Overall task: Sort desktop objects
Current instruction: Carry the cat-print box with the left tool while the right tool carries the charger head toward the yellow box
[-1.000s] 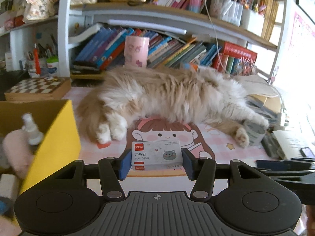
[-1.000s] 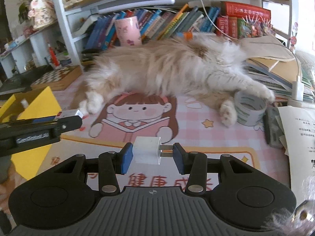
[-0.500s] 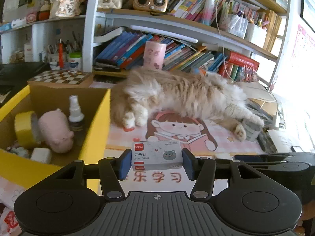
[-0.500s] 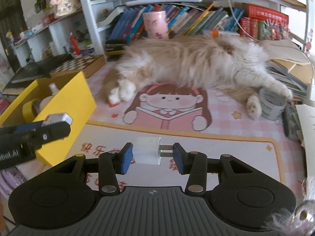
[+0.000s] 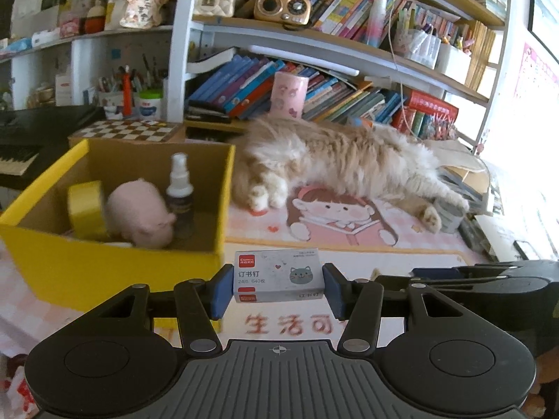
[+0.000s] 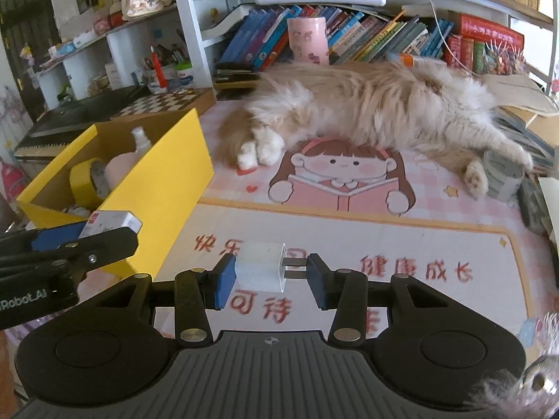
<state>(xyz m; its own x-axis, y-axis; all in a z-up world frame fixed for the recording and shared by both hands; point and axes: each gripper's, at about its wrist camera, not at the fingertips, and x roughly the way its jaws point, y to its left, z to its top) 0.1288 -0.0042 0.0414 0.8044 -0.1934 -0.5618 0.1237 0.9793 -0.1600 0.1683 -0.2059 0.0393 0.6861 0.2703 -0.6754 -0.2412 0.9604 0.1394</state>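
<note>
Your left hand-held gripper (image 5: 277,284) clamps the small grey cardboard staple box (image 5: 277,274); your right hand-held gripper (image 6: 268,274) pinches the white plastic charger plug (image 6: 260,271) by its prongs, which may slip. The open yellow cardboard box (image 5: 104,265) lies ahead-left of both.

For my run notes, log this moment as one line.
left gripper: shut on staple box | right gripper: shut on charger plug | yellow box: not yet reached

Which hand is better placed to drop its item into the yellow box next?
Probably left: the left gripper, shut on the staple box, sits beside the yellow box; the right gripper, holding the charger plug, is farther.
</note>
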